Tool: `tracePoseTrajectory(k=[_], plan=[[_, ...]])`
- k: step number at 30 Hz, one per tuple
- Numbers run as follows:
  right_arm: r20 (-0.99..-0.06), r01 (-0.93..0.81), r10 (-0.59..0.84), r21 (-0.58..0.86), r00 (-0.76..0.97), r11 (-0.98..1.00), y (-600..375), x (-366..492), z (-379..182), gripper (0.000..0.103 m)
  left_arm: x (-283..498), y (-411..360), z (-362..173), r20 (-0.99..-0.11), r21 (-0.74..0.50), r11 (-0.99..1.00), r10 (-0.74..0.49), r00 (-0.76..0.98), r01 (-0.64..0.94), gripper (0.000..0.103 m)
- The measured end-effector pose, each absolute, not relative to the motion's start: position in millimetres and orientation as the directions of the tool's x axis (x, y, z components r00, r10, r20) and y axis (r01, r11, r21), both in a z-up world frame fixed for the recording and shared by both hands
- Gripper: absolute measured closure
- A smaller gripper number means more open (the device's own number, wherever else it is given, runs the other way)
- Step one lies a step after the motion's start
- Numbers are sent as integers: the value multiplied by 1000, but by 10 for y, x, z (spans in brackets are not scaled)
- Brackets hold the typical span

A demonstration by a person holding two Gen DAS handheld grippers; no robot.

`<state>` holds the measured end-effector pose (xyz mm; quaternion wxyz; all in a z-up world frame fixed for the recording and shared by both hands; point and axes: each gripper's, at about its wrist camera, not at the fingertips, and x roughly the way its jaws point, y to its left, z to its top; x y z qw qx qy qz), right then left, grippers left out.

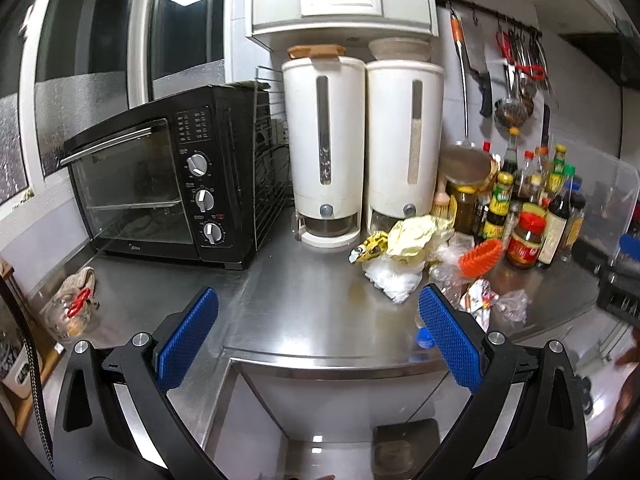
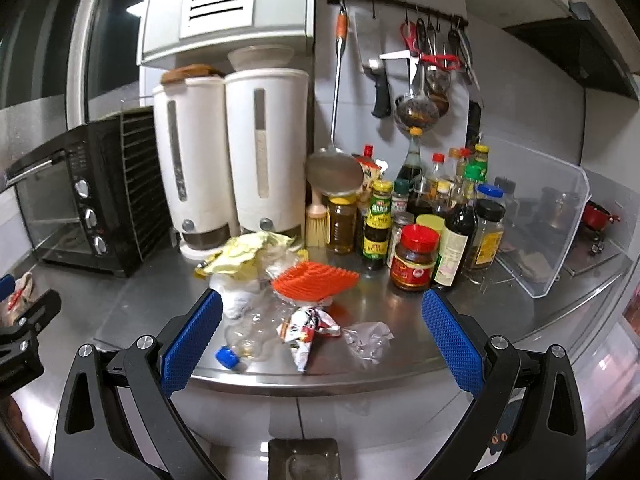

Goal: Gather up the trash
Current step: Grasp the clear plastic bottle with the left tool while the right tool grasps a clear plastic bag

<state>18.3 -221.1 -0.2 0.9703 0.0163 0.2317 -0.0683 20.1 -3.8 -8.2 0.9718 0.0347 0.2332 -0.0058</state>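
A steel kitchen counter (image 2: 400,304) seen from the right gripper (image 2: 322,334), whose blue-padded jaws stand wide apart and empty above the counter's front edge. Between them lies a heap of trash: a crushed clear bottle with a blue cap (image 2: 248,340), a red and white wrapper (image 2: 308,330), crumpled clear plastic (image 2: 366,338), an orange ridged piece (image 2: 314,282), white tissue (image 2: 236,294) and yellow crumpled paper (image 2: 242,254). Behind stand two white dispensers (image 2: 230,156), sauce bottles (image 2: 432,220) and a black toaster oven (image 2: 76,212) at left. The left gripper (image 2: 24,320) shows at the left edge.
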Motion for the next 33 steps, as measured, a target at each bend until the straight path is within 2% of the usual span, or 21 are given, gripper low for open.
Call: tracePoseTrajectory(k=[12, 20, 25, 26, 28, 30, 32, 33], plan=[[-605, 161, -91, 62, 791, 985, -2730, 736, -508, 3, 807, -285, -547, -614, 38, 989, -88, 785, 141, 8], [-688, 135, -22, 111, 726, 985, -2974, 1132, -785, 3, 1275, -703, -708, -678, 56, 971, -134, 723, 232, 8], [-760, 181, -2, 152, 649, 972, -3260, 1389, -1109, 3, 1551, -973, -894, -721, 98, 957, -121, 682, 273, 8], [-769, 180, 12, 165, 639, 970, -3303, 1418, -1164, 4, 1592, -998, -924, -729, 94, 955, -127, 673, 282, 8], [-785, 177, 46, 195, 618, 965, -3372, 1486, -1269, 13, 1680, -1052, -992, -744, 85, 951, -137, 654, 297, 8], [-802, 182, 71, 220, 592, 958, -3427, 1563, -1364, 30, 1762, -1122, -1066, -762, 77, 944, -152, 629, 321, 15], [-817, 179, 76, 215, 572, 960, -3423, 1619, -1430, 36, 1824, -1196, -1127, -784, 54, 935, -177, 595, 349, 28], [-818, 175, 79, 214, 569, 961, -3422, 1628, -1453, 37, 1848, -1237, -1157, -794, 47, 930, -186, 579, 364, 29]])
